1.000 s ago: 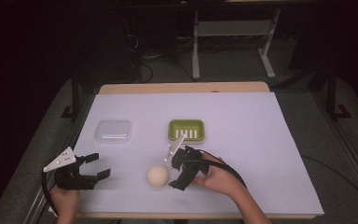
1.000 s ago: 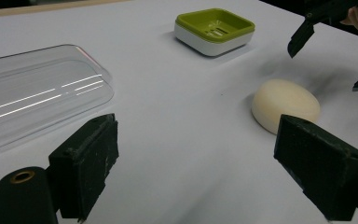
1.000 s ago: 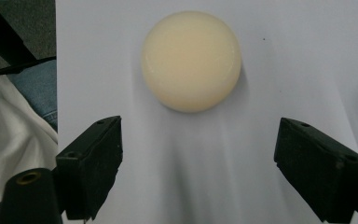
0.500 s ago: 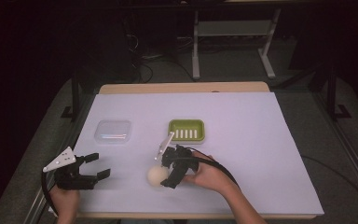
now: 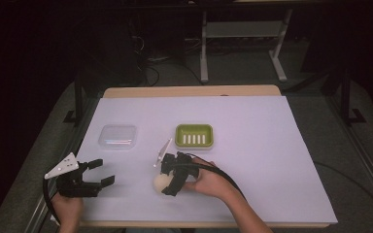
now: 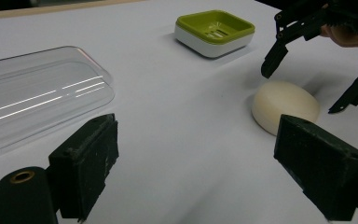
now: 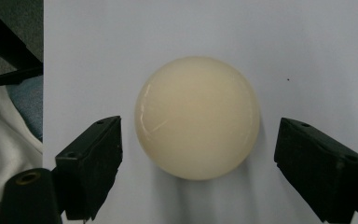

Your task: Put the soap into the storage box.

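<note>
A round, cream-coloured soap bar [image 7: 197, 116], smooth and faintly glossy; lies flat on the white table cover; sits nearer the person than the green soap dish [image 5: 194, 136], slightly left of it.

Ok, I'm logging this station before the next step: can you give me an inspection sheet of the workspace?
Surface: white table cover, flat.
Job's things: cream round soap lying on the cover; green soap dish behind it, nothing in it.
Clutter: clear plastic lid left of the dish.
Grippers: right gripper open, jaws either side of the soap, apart from it; left gripper open, holding nothing.
Cables: black cable along the right forearm.
Surroundings: dark floor, metal stand behind the table.
</note>
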`<move>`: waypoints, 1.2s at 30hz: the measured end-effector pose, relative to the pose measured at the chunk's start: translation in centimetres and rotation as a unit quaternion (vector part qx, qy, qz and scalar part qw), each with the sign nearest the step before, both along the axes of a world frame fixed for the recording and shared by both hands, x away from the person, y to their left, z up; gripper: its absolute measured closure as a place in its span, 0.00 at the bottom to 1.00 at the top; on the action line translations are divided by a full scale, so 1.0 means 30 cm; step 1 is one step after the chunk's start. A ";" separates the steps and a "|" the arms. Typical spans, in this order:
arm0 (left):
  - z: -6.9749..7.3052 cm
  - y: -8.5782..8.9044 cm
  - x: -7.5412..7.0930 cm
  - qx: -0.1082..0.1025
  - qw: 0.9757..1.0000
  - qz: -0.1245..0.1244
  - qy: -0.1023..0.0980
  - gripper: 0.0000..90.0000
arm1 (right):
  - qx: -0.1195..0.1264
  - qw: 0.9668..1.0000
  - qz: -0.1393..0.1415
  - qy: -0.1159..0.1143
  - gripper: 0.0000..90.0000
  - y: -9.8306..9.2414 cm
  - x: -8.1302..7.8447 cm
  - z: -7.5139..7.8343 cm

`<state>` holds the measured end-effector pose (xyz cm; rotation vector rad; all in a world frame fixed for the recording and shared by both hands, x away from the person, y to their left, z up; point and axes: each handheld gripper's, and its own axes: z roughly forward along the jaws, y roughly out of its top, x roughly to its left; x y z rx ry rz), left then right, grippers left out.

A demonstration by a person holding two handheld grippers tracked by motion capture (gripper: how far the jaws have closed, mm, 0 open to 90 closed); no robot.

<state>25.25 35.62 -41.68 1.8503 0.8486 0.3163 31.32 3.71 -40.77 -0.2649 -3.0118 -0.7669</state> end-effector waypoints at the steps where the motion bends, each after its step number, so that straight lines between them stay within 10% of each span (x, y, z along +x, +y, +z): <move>1: 0.000 0.000 0.000 0.001 1.000 0.000 0.000 0.15 | -0.002 1.000 0.002 -0.002 0.16 0.005 0.000 -0.001; 36: 0.000 0.004 0.002 -0.003 1.000 0.001 0.000 0.15 | -0.043 0.999 0.014 0.013 0.18 0.087 0.012 -0.060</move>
